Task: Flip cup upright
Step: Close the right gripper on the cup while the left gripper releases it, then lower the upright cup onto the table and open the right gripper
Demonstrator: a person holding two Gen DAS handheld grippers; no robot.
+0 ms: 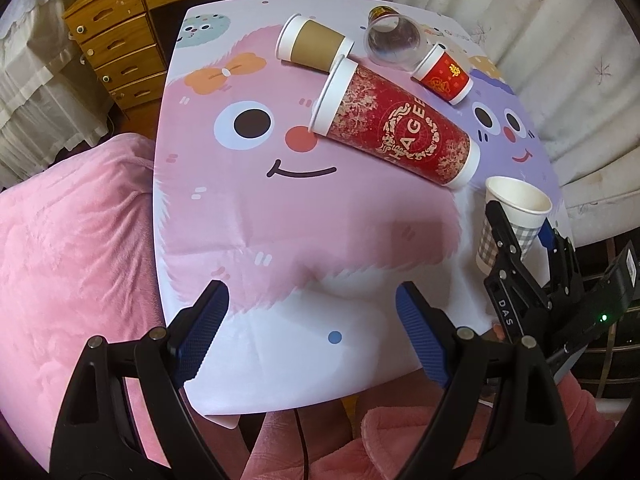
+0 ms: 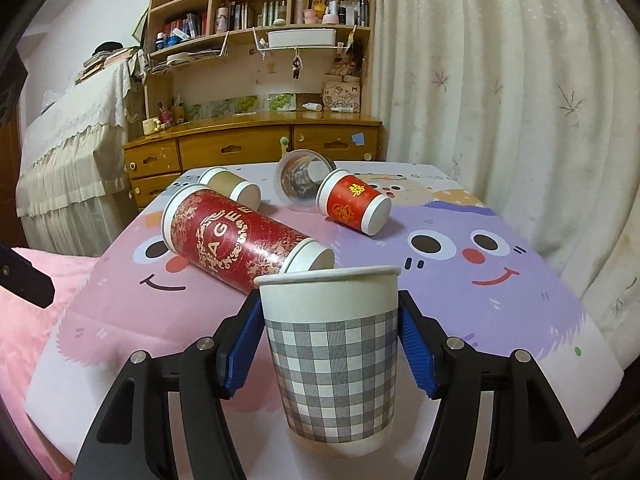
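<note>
A grey-checked paper cup [image 2: 330, 356] stands upright with its mouth up near the table's front right edge; it also shows in the left wrist view [image 1: 512, 222]. My right gripper [image 2: 331, 340] is shut on it, blue pads pressed on both sides; it shows from the side in the left wrist view [image 1: 520, 236]. My left gripper [image 1: 310, 332] is open and empty, low over the table's front edge. A tall red cup [image 1: 394, 124] [image 2: 244, 236], a brown cup [image 1: 314, 44] [image 2: 232, 184], a small red cup [image 1: 444, 74] [image 2: 354, 202] and a clear plastic cup [image 1: 394, 42] [image 2: 298, 178] lie on their sides.
The table [image 1: 248, 216] carries a cartoon-face cloth. A pink blanket [image 1: 72, 248] lies to its left. A wooden dresser [image 1: 116, 32] [image 2: 240, 148] stands behind it with shelves [image 2: 260, 12] above. White curtains [image 2: 500, 80] hang on the right.
</note>
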